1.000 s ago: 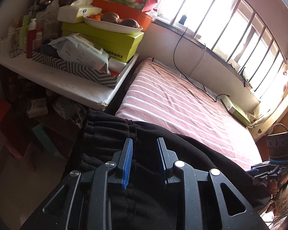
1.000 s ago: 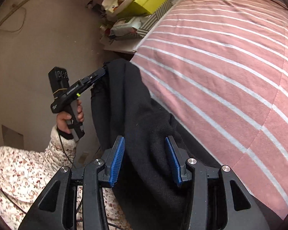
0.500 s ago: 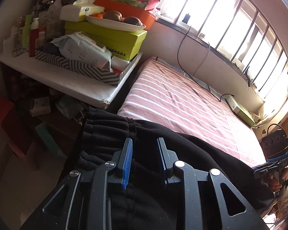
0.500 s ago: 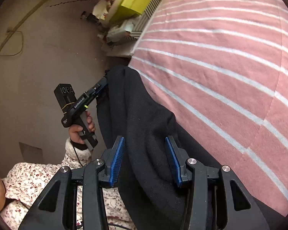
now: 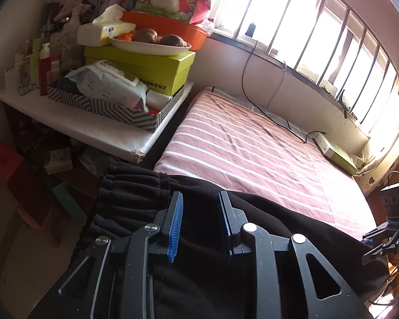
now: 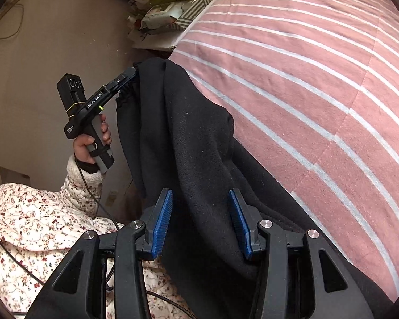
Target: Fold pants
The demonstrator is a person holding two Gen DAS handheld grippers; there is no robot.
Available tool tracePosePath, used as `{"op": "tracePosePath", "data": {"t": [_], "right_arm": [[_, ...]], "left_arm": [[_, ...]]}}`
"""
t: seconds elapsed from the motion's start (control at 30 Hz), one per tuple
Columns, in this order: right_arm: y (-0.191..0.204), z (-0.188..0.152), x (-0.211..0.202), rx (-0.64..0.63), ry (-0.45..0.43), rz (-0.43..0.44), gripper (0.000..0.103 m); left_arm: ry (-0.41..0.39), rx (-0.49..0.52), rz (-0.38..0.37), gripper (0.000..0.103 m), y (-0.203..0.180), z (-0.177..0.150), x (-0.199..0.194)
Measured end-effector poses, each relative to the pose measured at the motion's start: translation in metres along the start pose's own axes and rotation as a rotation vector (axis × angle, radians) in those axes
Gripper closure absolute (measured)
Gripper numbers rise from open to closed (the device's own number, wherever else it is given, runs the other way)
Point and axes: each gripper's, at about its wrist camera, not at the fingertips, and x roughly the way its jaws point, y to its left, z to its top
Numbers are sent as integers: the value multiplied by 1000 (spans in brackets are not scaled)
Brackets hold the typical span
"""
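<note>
Both tools, left tool (image 5: 199,226) and right tool (image 6: 199,223), remain clamped on the black pants (image 6: 188,138), seemingly lifted slightly off the striped bed (image 6: 319,79), fold not begun.

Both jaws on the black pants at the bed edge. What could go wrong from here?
1. The black pants hang bunched between the left gripper and right gripper; they may land creased on the striped bed.
2. Much fabric hangs off the bed edge and might slide floorward if either grip slips.

Striped bed (image 5: 252,148) (black pants (image 5: 199,212) draped)
</note>
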Motion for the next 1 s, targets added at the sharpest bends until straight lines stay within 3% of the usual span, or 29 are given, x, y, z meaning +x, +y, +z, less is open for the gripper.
{"op": "tracePosePath", "data": {"t": [0.1, 0.27, 0.37, 0.43, 0.57, 0.8, 0.93, 1.0], "right_arm": [[12, 0, 9, -84, -5, -4, 57], [24, 4, 15, -111, -71, -18, 57], [38, 0, 26, -149, -59, 11, 57], [41, -1, 37, -173, -47, -5, 57], [32, 4, 44, -99, -71, 47, 57], [39, 3, 33, -129, -111, -8, 57], [25, 4, 6, -75, -213, -79, 57], [18, 9, 5, -46, -244, -168, 57]], "left_arm": [[-1, 11, -31, 44, -10, 0, 1], [14, 52, -83, 44, -35, -1, 5], [19, 82, -125, 44, -53, -1, 9], [25, 101, -164, 44, -65, -1, 14], [49, 113, -283, 44, -94, 5, 25], [169, 245, -347, 44, -138, -13, 46], [231, 256, -333, 44, -132, -30, 52], [239, 244, -338, 44, -126, -34, 51]]}}
